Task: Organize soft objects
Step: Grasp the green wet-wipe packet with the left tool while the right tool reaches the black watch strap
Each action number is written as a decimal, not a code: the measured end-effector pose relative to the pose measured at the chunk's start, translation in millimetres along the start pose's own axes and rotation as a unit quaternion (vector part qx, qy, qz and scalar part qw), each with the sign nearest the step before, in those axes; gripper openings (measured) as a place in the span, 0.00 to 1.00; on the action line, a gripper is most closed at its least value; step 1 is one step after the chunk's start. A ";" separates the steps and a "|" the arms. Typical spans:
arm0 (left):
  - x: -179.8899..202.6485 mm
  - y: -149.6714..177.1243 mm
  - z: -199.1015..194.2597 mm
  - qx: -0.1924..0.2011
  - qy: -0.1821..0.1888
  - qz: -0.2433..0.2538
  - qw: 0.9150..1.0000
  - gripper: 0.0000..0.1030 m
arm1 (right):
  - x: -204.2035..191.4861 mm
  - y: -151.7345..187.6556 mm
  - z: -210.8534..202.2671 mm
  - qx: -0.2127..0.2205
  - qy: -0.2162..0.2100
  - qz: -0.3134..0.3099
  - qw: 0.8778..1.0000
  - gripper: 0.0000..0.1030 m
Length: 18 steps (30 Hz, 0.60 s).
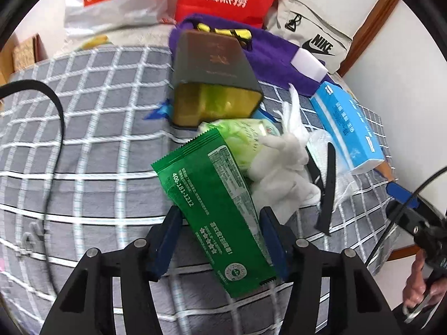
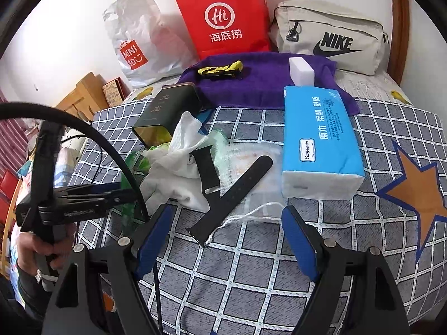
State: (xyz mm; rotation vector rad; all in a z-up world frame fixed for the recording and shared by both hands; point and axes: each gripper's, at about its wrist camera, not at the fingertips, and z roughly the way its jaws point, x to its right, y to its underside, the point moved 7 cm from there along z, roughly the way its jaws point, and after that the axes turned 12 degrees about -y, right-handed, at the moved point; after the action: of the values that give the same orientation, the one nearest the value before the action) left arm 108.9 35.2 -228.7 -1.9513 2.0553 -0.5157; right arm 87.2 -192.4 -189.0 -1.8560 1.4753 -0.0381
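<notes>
Glossy green packet, white print

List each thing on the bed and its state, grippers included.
Left gripper: closed on the green packet.
Green packet: gripped, sealed.
Right gripper: open, empty.
Watch strap: lying flat, in two separate pieces.
Tissue pack: lying flat.
Dark box: tipped over, open end showing.

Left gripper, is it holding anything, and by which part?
The left gripper holds the green packet across its lower half, near the bottom end; the right gripper holds nothing.
</notes>
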 end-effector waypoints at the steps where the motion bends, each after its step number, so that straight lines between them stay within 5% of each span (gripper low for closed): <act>1: -3.7 0.1 -4.6 0.005 -0.003 -0.001 1.000 0.53 | 0.1 0.2 -0.3 0.000 0.000 0.001 1.000 0.78; 14: -32.4 -3.9 -20.4 0.020 -0.016 -0.012 1.000 0.53 | -4.3 6.4 26.8 -0.010 -0.005 0.015 1.000 0.77; 18: -29.3 -3.9 -20.1 0.022 -0.015 -0.011 1.000 0.53 | -4.7 11.4 42.3 -0.022 0.006 0.016 1.000 0.66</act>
State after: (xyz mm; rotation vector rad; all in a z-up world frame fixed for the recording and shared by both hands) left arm 105.8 65.9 -210.4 -1.9468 1.9899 -0.5273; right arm 95.4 -166.6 -223.9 -1.8697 1.5263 -0.0016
